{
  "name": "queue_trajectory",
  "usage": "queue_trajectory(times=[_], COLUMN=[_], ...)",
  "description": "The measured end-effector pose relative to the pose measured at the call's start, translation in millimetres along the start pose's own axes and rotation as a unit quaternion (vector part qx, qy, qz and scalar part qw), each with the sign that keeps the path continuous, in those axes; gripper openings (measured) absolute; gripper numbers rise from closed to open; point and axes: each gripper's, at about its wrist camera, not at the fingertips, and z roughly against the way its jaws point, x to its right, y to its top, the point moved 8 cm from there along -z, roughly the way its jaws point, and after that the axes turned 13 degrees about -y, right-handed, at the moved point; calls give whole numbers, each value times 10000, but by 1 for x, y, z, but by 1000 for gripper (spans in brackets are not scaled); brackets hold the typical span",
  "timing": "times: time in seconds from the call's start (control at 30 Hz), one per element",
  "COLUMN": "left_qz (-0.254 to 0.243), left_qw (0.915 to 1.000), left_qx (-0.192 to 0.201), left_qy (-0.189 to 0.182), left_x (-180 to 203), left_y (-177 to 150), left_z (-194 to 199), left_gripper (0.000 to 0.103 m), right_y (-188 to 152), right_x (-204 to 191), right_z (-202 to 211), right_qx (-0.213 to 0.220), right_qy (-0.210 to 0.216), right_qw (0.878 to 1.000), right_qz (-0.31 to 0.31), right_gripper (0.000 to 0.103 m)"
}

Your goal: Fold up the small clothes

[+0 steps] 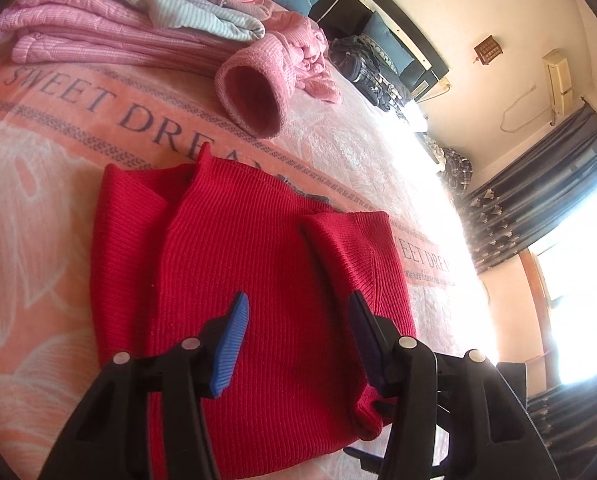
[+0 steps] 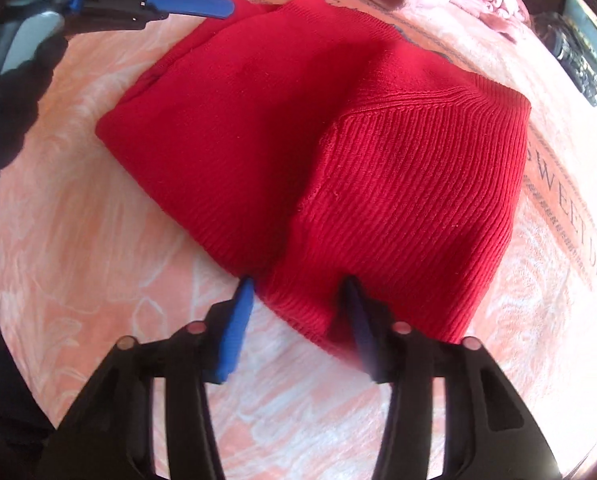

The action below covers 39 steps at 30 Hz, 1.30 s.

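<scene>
Left hand-held gripper (image 1: 298, 308) released over red sweater (image 1: 258, 248), right hand-held gripper (image 2: 300, 284) released at its hem

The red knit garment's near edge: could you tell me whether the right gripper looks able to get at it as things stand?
Probably yes. The right gripper is open, its fingers straddling the near edge of the red knit garment, and nothing lies between them on the bedspread. The left gripper, also open, hovers over another part.

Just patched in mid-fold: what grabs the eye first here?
The bright red sweater, partly folded, lies mid-bed on the peach blanket. Both tongs are open: the left tongs hover over it, the right tongs sit at its near edge. Folded pink clothes are stacked behind.
</scene>
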Motion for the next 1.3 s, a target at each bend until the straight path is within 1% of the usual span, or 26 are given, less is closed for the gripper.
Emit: queue_trajectory(times=[0.03,0.07,0.17,0.23,0.3,0.33,0.4,0.53,0.6,0.63,0.73,0.77,0.83,0.87,0.9,0.97,1.0,1.03,1.13,1.3], left_qz=[27,60,250,487,687,755,947,1519,1779,1828,1753,1737,1688,1654,1608,1526,1440,1288,688,33], left_qw=[10000,9999,9990,9971,9944,9932,9893,9766,9708,9690,9701,9694,9702,9705,9715,9718,9727,9754,9826,9849], left_qx=[-18,-47,-176,-264,-397,-463,-572,-746,-656,-584,-570,-558,-536,-530,-519,-474,-448,-426,-301,-48], left_qy=[-40,-90,-316,-526,-694,-762,-951,-1325,-1469,-1555,-1581,-1642,-1653,-1672,-1664,-1736,-1763,-1735,-1702,-1731], left_x=[1,2,5,7,11,12,17,22,22,24,33,36,38,38,37,38,39,42,59,73], left_y=[-1,-3,-9,-14,-20,-23,-27,-33,-31,-29,-19,-16,-12,-10,-8,-5,-3,-1,10,32], left_z=[-1,-4,-13,-22,-33,-40,-54,-89,-104,-109,-127,-133,-142,-146,-148,-152,-153,-152,-136,-93], left_gripper=[53,53,55,55,56,56,57,61,61,61,61,61,61,60,49,35,25,21,18,18], right_y=[0,0,-2,-4,-6,-5,-5,-9,-11,-13,-15,-10,-12,-13,-15,-21,-21,-21,-16,8], right_x=[3,7,25,40,53,61,73,81,83,83,90,93,98,101,103,108,109,109,102,70], right_z=[2,5,19,27,37,41,48,62,70,72,81,77,82,84,86,91,92,93,91,101], right_qx=[17,32,60,106,221,273,375,549,633,663,818,855,931,965,993,1033,1043,1047,1044,1113], right_qy=[147,360,1141,1623,2130,2238,2299,2354,2429,2439,2527,2555,2595,2619,2644,2668,2677,2700,2792,2982], right_qw=[9999,9992,9908,9804,9652,9608,9573,9548,9524,9523,9484,9470,9444,9430,9415,9401,9397,9390,9371,9347], right_qz=[-69,-176,-721,-1115,-1500,-1615,-1711,-1729,-1728,-1707,-1733,-1752,-1790,-1814,-1839,-1855,-1852,-1857,-1817,-1580], right_gripper=[33,22,9,9,8,8,8,8,8,8,8,8,8,8,8,8,8,7,7,7])
